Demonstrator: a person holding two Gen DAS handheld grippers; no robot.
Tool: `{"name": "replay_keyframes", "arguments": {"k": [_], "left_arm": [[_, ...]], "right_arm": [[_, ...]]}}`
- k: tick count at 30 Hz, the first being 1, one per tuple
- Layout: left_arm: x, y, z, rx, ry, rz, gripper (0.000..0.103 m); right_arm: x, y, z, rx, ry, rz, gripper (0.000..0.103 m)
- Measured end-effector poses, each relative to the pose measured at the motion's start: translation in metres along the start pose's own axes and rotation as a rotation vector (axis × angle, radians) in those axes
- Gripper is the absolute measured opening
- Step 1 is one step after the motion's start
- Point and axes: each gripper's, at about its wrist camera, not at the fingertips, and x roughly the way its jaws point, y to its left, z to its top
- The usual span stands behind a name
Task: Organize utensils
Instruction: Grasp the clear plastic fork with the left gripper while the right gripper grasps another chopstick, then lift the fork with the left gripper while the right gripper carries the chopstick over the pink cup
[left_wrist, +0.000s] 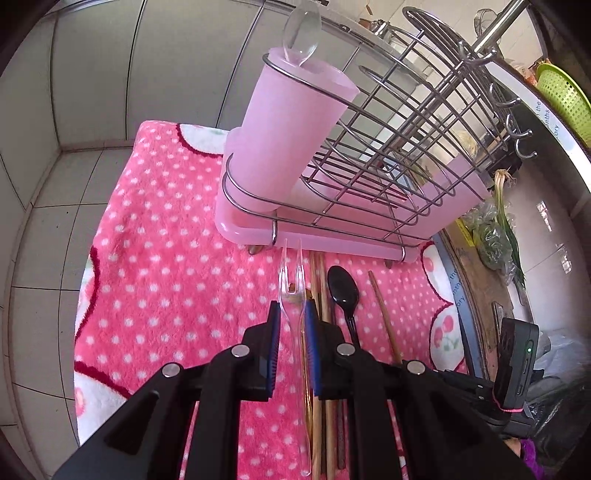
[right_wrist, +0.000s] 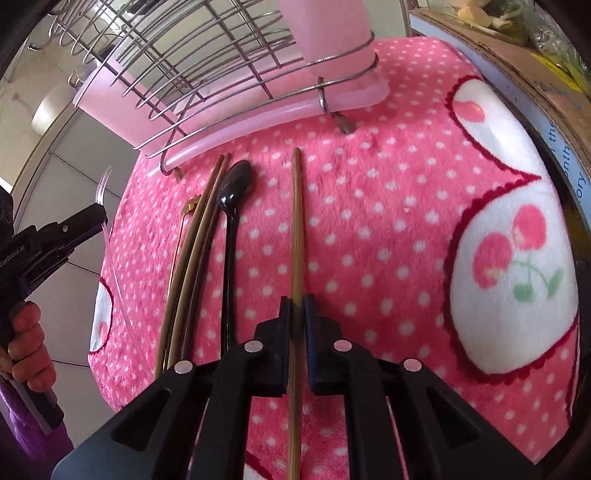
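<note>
My left gripper (left_wrist: 291, 314): jaws pinching the clear fork (left_wrist: 291, 280), raised in front of the dish rack (left_wrist: 369, 155). My right gripper (right_wrist: 295, 306): jaws pressed on a lone chopstick (right_wrist: 297, 221), lying on the pink towel (right_wrist: 369, 221) below that rack, right of the black spoon (right_wrist: 232, 192).

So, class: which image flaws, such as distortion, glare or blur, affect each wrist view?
Left wrist view: fisheye bends the wall tiles, and glare whitens the clear spoon in the pink cup. Right wrist view: the towel smears towards the right edge.
</note>
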Motion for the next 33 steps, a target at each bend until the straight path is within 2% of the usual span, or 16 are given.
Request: {"name": "replay_keyframes", "arguments": {"k": [2, 3, 6, 10, 14, 18, 22, 27, 33], "left_arm": [[-0.002, 0.0, -0.001, 0.003, -0.003, -0.003, 0.012], [-0.002, 0.001, -0.001, 0.005, -0.005, -0.004, 0.012], [-0.005, 0.001, -0.001, 0.009, -0.014, -0.007, 0.012], [-0.009, 0.001, -0.001, 0.015, -0.025, -0.012, 0.012], [-0.015, 0.0, 0.0, 0.025, -0.038, -0.009, 0.012], [-0.019, 0.002, 0.001, 0.021, -0.045, -0.009, 0.012], [-0.022, 0.002, 0.003, 0.017, -0.054, -0.009, 0.012], [-0.031, 0.001, 0.003, 0.022, -0.075, -0.011, 0.012], [-0.053, -0.008, 0.002, 0.038, -0.142, -0.015, 0.012]], "right_arm": [[-0.003, -0.003, 0.001, 0.002, 0.02, 0.003, 0.012], [-0.005, -0.004, 0.003, 0.007, 0.02, 0.007, 0.016], [-0.014, -0.003, 0.015, 0.002, -0.014, 0.006, 0.025], [-0.014, 0.005, 0.044, -0.028, -0.031, -0.001, 0.026], [0.002, 0.013, 0.07, -0.081, -0.02, -0.047, 0.026], [0.026, 0.021, 0.082, -0.127, 0.015, -0.116, 0.023], [0.033, 0.025, 0.085, -0.162, 0.003, -0.159, 0.007], [0.015, 0.021, 0.072, -0.148, -0.05, -0.103, 0.006], [-0.047, 0.016, 0.046, -0.147, -0.211, 0.005, 0.006]]}}
